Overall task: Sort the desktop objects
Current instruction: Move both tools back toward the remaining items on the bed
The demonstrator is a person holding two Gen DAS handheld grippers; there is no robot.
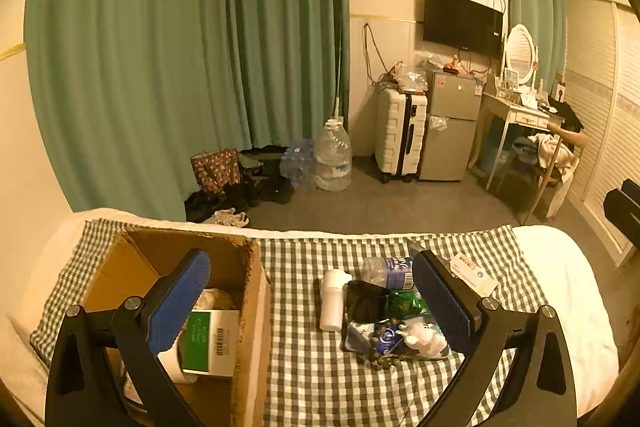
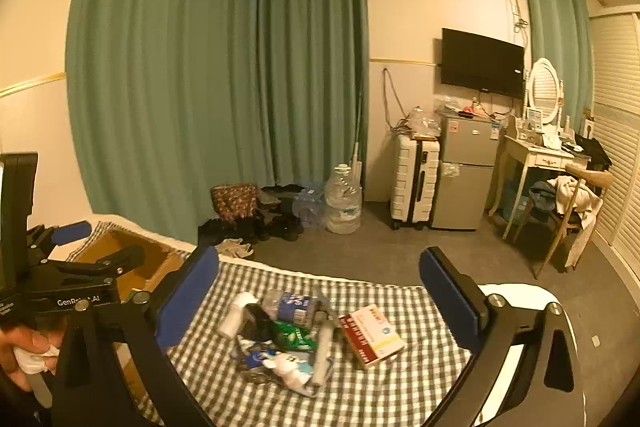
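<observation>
Brown corrugated cardboard box (image 1: 248, 291) at the left edge of the green-checked cloth (image 1: 304, 367); white plastic cylinder (image 1: 332, 301), crumpled clear bottle (image 1: 386, 271), red-and-white carton (image 2: 370, 335) heaped mid-cloth. Left gripper (image 1: 312, 303) and right gripper (image 2: 318, 303) splayed wide, empty.

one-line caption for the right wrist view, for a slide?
Open right gripper over a pile on a checked cloth, left gripper open above the cardboard box.
</observation>
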